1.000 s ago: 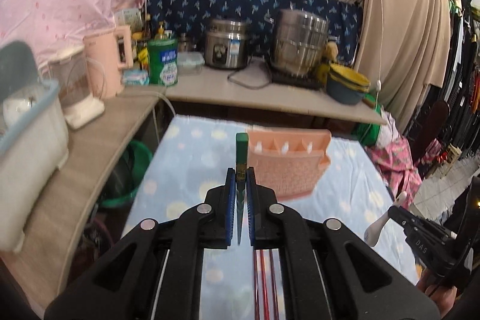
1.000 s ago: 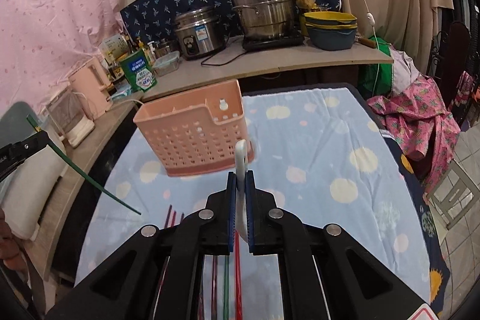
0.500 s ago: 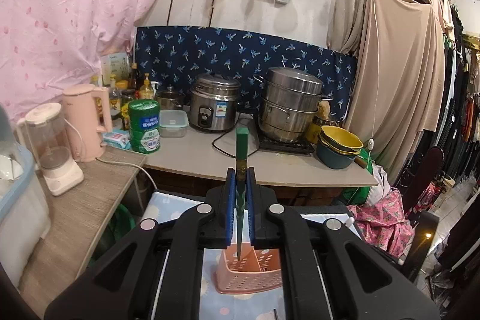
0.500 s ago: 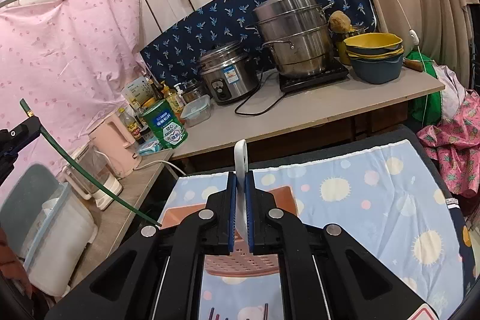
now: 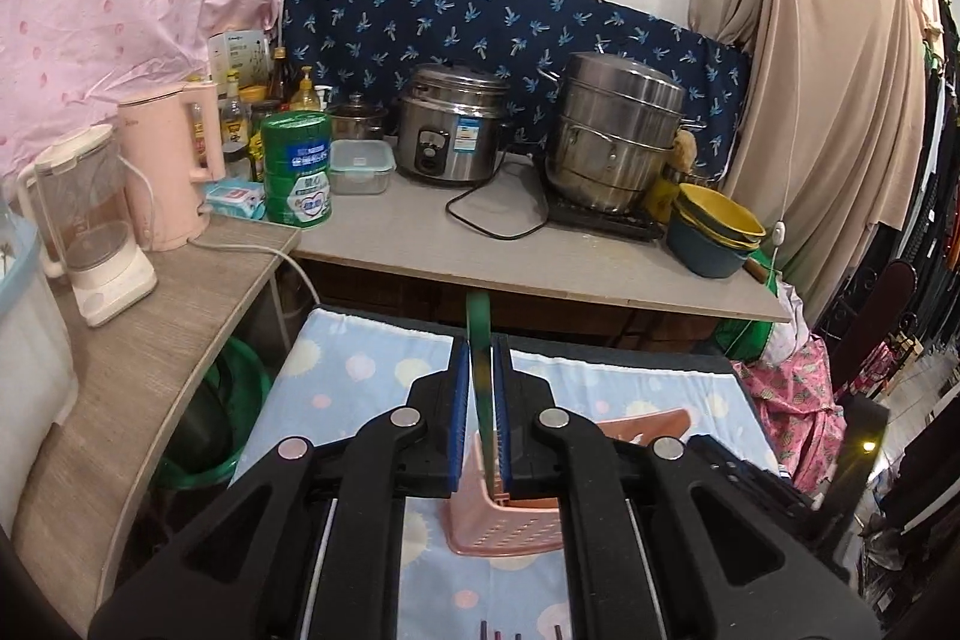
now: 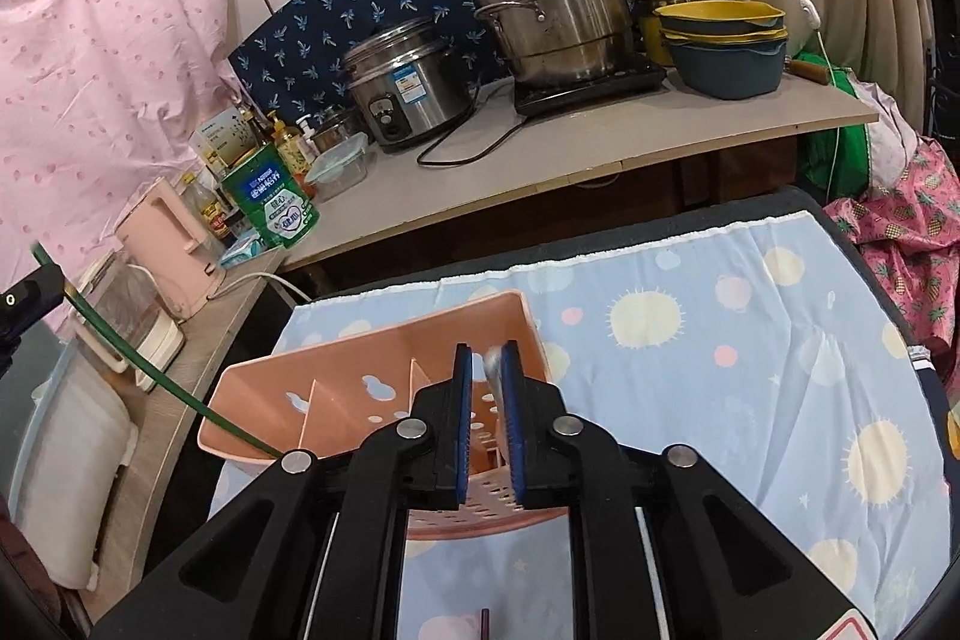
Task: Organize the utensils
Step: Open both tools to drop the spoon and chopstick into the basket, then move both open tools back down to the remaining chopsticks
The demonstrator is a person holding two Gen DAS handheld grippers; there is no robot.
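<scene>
A pink perforated utensil basket [image 6: 384, 376] with dividers stands on the blue patterned cloth; it also shows under my fingers in the left wrist view [image 5: 510, 526]. My left gripper [image 5: 481, 400] is shut on a green chopstick [image 5: 478, 328], held over the basket; the chopstick's tip [image 6: 180, 388] reaches the basket's left rim. My right gripper [image 6: 485, 400] is slightly parted, and a white spoon [image 6: 493, 367] between its pads hangs over the basket's right compartment. Loose chopstick ends [image 5: 519, 631] lie on the cloth near the front.
A counter [image 5: 540, 256] behind the table holds a rice cooker [image 5: 451, 124], a steel steamer pot [image 5: 618, 130], stacked bowls [image 5: 714, 232], a green tin [image 5: 298, 167] and a pink kettle [image 5: 174, 160]. A blender [image 5: 90, 220] stands on the left shelf.
Both grippers have dropped and tilted down over the basket. The right jaws have parted slightly and the spoon has slid lower. The green chopstick's tip now reaches the basket's rim.
</scene>
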